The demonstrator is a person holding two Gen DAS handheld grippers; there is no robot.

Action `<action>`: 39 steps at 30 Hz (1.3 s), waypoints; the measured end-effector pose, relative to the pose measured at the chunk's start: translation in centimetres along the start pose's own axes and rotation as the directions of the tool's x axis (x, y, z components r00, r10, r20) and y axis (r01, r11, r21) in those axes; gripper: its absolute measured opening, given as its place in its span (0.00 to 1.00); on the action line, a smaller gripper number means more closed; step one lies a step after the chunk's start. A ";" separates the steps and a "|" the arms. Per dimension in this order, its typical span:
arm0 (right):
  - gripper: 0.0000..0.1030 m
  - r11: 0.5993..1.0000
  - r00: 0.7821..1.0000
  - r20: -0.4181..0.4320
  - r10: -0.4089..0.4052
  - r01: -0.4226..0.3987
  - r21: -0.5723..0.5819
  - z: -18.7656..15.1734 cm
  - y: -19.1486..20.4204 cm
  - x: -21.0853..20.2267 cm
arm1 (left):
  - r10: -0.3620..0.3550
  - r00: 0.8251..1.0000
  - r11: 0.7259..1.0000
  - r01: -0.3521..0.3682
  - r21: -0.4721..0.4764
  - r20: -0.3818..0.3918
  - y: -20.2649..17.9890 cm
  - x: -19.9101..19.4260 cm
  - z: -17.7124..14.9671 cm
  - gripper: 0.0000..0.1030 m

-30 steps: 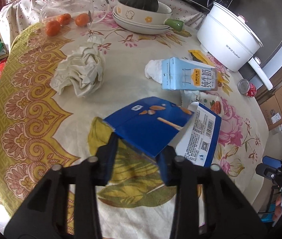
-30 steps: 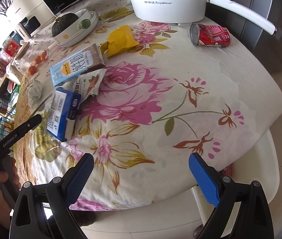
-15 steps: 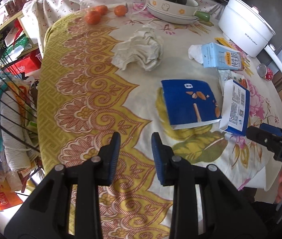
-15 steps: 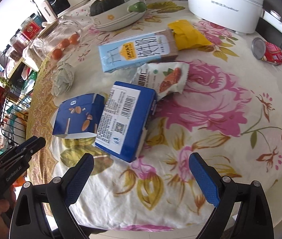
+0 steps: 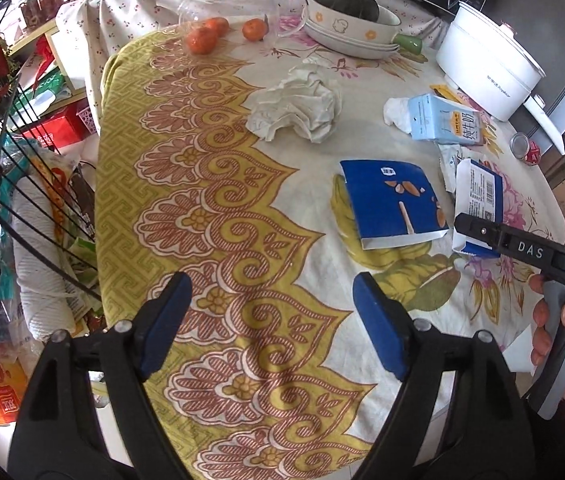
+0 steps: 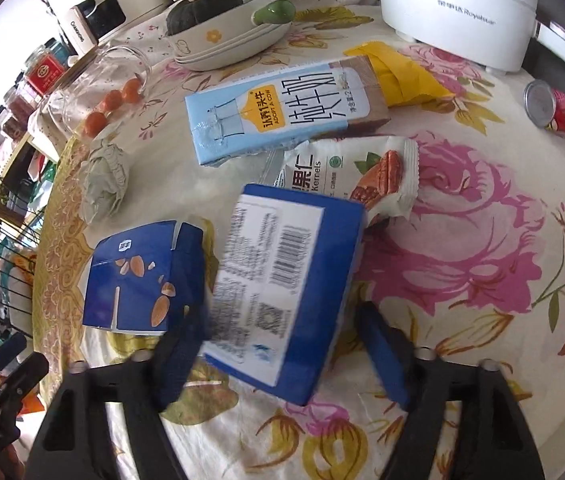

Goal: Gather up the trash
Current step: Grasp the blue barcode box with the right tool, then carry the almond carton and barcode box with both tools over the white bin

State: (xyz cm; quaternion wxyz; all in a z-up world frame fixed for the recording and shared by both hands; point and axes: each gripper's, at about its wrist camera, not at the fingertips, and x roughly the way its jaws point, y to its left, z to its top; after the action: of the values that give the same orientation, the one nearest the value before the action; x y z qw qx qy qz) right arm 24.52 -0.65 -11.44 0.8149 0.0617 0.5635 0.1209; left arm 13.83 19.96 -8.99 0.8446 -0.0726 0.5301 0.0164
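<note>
Two flattened blue cartons lie mid-table: one with almond pictures (image 5: 392,204) (image 6: 144,280) and one with a barcode label (image 6: 282,288) (image 5: 478,200). My right gripper (image 6: 282,352) is open, its fingers on either side of the near end of the barcode carton. My left gripper (image 5: 270,324) is open and empty above the yellow cloth border, well short of the almond carton. A crumpled tissue (image 5: 298,106), a light blue milk carton (image 6: 282,108), a nut snack wrapper (image 6: 346,176), a yellow packet (image 6: 398,74) and a red can (image 6: 554,108) also lie on the table.
A white electric pot (image 6: 458,4), a bowl holding a dark squash (image 6: 218,16) and a glass jar with oranges (image 5: 238,4) stand at the back. A wire rack with bags (image 5: 6,184) is left of the table edge (image 5: 100,184).
My left gripper let go of the almond carton, pulled back off the table's middle and opened wide. My right gripper moved in over the table to the barcode carton.
</note>
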 end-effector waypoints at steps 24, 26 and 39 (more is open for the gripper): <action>0.64 1.000 1.000 0.015 -0.013 0.012 0.013 -1.5 -8.1 -7.6 | 0.118 0.993 0.993 -0.117 -0.022 0.009 -9.3 6.0 3.7 0.99; 0.64 1.000 1.000 0.016 -0.014 0.014 0.017 -1.5 -8.5 -7.8 | 0.107 0.994 0.993 -0.107 -0.043 0.000 -9.0 6.6 3.7 1.00; 0.64 0.999 1.000 0.005 -0.027 0.027 0.024 -1.9 -9.6 -8.2 | 0.097 0.994 0.995 -0.095 0.030 -0.044 -11.3 7.6 3.1 0.95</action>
State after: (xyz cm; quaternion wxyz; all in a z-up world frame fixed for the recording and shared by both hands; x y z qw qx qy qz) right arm 21.27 -12.17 -7.03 0.8172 0.0644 0.5635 0.1029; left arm 21.15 8.83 -13.33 0.8316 -0.0357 0.5521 0.0480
